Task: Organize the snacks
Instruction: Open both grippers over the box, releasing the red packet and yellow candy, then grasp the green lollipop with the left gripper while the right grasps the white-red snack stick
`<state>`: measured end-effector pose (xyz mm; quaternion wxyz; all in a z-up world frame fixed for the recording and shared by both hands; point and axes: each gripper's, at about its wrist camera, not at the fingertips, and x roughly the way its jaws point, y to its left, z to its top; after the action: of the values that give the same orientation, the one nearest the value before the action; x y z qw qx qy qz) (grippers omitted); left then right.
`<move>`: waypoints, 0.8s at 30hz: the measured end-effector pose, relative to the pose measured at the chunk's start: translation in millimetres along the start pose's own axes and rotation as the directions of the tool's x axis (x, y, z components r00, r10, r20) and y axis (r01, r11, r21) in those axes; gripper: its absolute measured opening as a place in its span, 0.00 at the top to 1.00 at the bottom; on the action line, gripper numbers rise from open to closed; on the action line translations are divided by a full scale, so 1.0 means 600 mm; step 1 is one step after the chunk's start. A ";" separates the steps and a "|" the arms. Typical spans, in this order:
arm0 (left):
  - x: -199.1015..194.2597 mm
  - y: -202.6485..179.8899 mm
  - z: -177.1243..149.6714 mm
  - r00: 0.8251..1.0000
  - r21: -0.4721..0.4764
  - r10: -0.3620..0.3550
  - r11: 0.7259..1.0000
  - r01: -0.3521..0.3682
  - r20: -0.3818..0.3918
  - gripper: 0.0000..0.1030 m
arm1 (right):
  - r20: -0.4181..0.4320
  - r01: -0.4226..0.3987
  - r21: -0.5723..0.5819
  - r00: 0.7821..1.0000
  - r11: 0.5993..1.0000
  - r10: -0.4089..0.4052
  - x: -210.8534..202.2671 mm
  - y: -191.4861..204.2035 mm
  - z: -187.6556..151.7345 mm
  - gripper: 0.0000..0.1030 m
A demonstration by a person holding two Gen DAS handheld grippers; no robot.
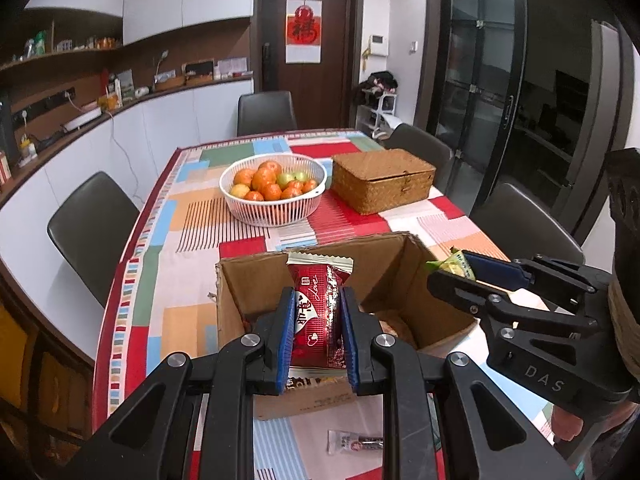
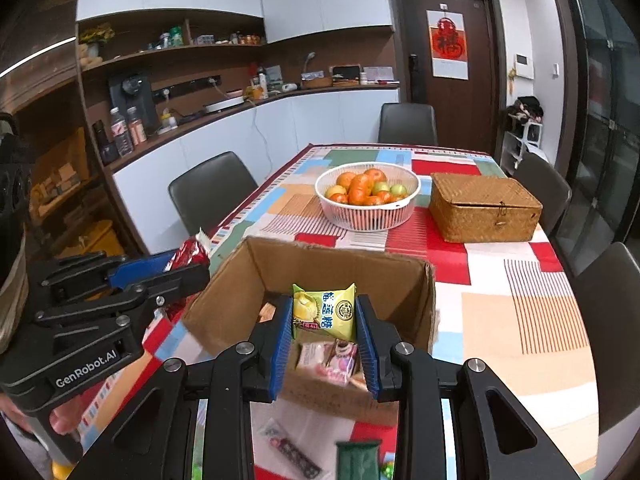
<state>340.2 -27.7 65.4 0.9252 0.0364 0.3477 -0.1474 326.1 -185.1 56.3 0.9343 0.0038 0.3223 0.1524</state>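
Observation:
An open cardboard box (image 1: 392, 264) (image 2: 404, 276) stands on the table near me. My left gripper (image 1: 318, 320) is shut on a red snack packet (image 1: 318, 308) and holds it above the box's left part; it also shows in the right wrist view (image 2: 188, 270), with the red packet (image 2: 192, 250) sticking out. My right gripper (image 2: 324, 316) is shut on a yellow snack packet (image 2: 326, 308) above the box opening; it shows in the left wrist view (image 1: 460, 270) with the yellow packet (image 1: 450, 264). A pink snack packet (image 2: 328, 360) lies inside the box.
A white basket of oranges (image 1: 276, 208) (image 2: 368, 208) and a closed woven box (image 1: 382, 184) (image 2: 484, 208) sit farther back on the patterned tablecloth (image 1: 180, 320). Loose small packets (image 1: 354, 442) (image 2: 290, 452) lie in front of the box. Dark chairs (image 1: 92, 236) ring the table.

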 end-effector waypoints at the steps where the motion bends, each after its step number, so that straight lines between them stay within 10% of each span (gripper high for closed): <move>1: 0.007 0.001 0.002 1.000 -0.002 0.002 1.000 -0.002 -0.009 0.78 | -0.007 0.005 0.002 1.000 1.000 -0.005 0.010 -0.003 0.005 0.69; 4: 0.027 0.005 0.008 1.000 0.002 0.013 1.000 -0.013 -0.024 0.77 | -0.025 0.016 0.011 1.000 1.000 -0.016 0.030 -0.010 0.013 0.69; 7: 0.033 0.008 0.011 0.999 -0.008 0.039 0.999 -0.039 -0.022 0.56 | -0.025 0.034 0.010 0.999 0.999 -0.034 0.042 -0.013 0.017 0.64; 9: 0.027 0.009 0.008 0.999 -0.010 0.043 0.999 -0.044 -0.012 0.56 | -0.028 0.055 0.000 0.998 0.999 -0.055 0.046 -0.012 0.018 0.49; 24: -0.104 -0.012 -0.102 0.990 0.067 0.113 0.991 -0.119 0.080 0.53 | -0.005 0.013 -0.073 1.000 0.997 -0.013 -0.030 0.040 -0.060 0.49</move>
<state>254.9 -8.8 60.1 0.9429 0.0840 0.3041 -0.1068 284.1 -170.8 41.0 0.9339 -0.0328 0.3190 0.1581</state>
